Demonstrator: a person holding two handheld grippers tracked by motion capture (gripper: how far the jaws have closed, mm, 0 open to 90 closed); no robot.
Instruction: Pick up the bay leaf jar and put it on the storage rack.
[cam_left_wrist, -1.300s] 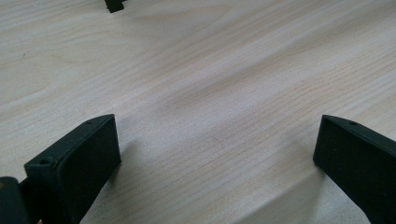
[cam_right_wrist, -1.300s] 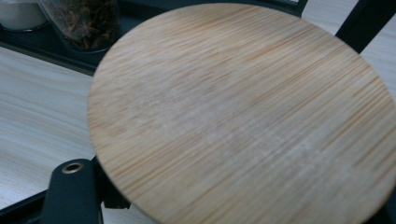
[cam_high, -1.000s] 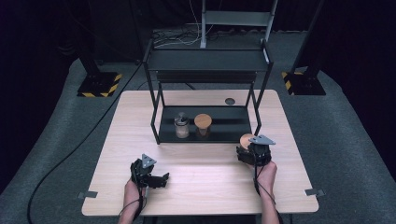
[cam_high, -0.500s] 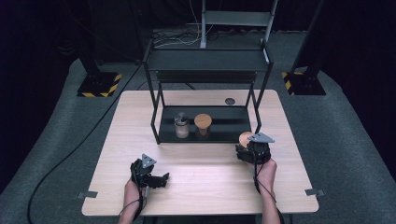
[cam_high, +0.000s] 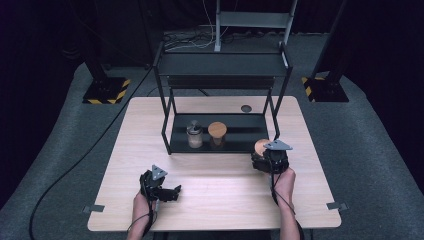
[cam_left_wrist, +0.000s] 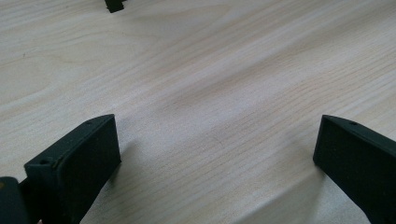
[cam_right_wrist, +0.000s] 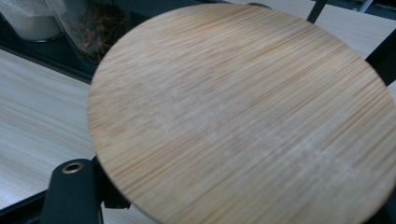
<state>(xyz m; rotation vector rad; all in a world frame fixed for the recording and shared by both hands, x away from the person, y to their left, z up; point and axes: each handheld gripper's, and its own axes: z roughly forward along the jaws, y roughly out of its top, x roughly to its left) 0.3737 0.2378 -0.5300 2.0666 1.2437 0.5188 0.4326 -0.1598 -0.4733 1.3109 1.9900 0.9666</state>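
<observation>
My right gripper (cam_high: 265, 156) stands at the rack's front right corner, shut on a jar with a round wooden lid (cam_high: 260, 146). In the right gripper view that lid (cam_right_wrist: 243, 116) hides the jar's body, and one black jaw shows at the lower left. My left gripper (cam_high: 175, 192) rests low over the wooden table (cam_high: 220, 200) near its front left, open. In the left gripper view, bare wood lies between its two black fingertips (cam_left_wrist: 74, 163).
A black metal rack (cam_high: 220, 65) stands at the back middle of the table. Its lower tray (cam_high: 245, 137) holds a glass jar (cam_high: 194, 135) and a wooden-lidded jar (cam_high: 217, 133). A small dark disc (cam_high: 246, 108) lies behind the rack.
My right gripper with the jar has edged slightly toward the rack. My left gripper has kept still.
</observation>
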